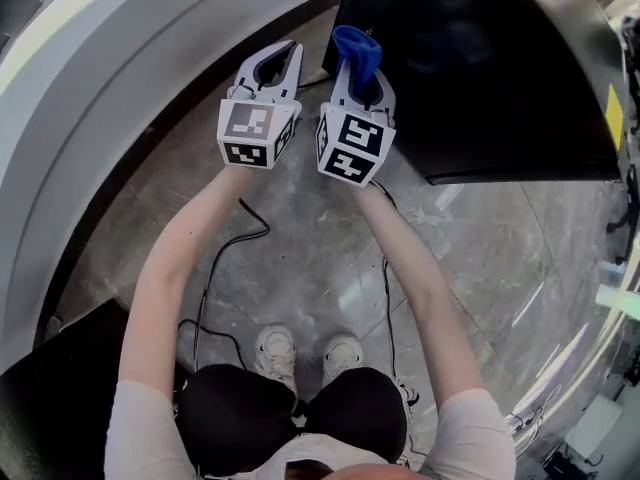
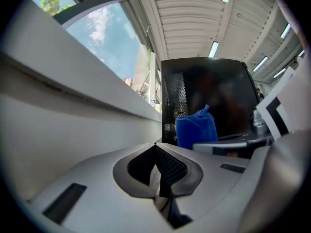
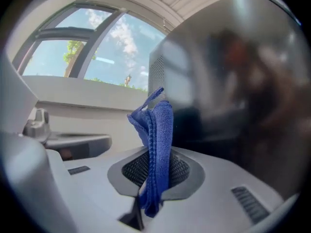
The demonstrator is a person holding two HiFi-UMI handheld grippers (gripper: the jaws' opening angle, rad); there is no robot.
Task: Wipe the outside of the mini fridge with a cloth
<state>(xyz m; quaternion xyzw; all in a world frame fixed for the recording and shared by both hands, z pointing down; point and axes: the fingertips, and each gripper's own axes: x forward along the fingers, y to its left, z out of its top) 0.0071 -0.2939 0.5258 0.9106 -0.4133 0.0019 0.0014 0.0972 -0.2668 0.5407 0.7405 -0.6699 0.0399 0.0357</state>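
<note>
The black mini fridge [image 1: 480, 68] stands on the floor at the upper right of the head view; its glossy side fills the right gripper view [image 3: 243, 91]. My right gripper [image 1: 366, 80] is shut on a folded blue cloth [image 1: 356, 50], which sticks up between the jaws [image 3: 158, 130] close to the fridge's near corner. My left gripper [image 1: 272, 68] hangs just left of it, jaws shut with nothing in them. In the left gripper view the cloth [image 2: 196, 129] shows in front of the fridge [image 2: 214, 96].
A curved grey wall or ledge [image 1: 110, 98] runs along the left. Black cables [image 1: 235, 243] trail over the marble floor [image 1: 470, 248]. The person's shoes [image 1: 305, 353] stand below the grippers. A dark box [image 1: 50, 388] sits at lower left.
</note>
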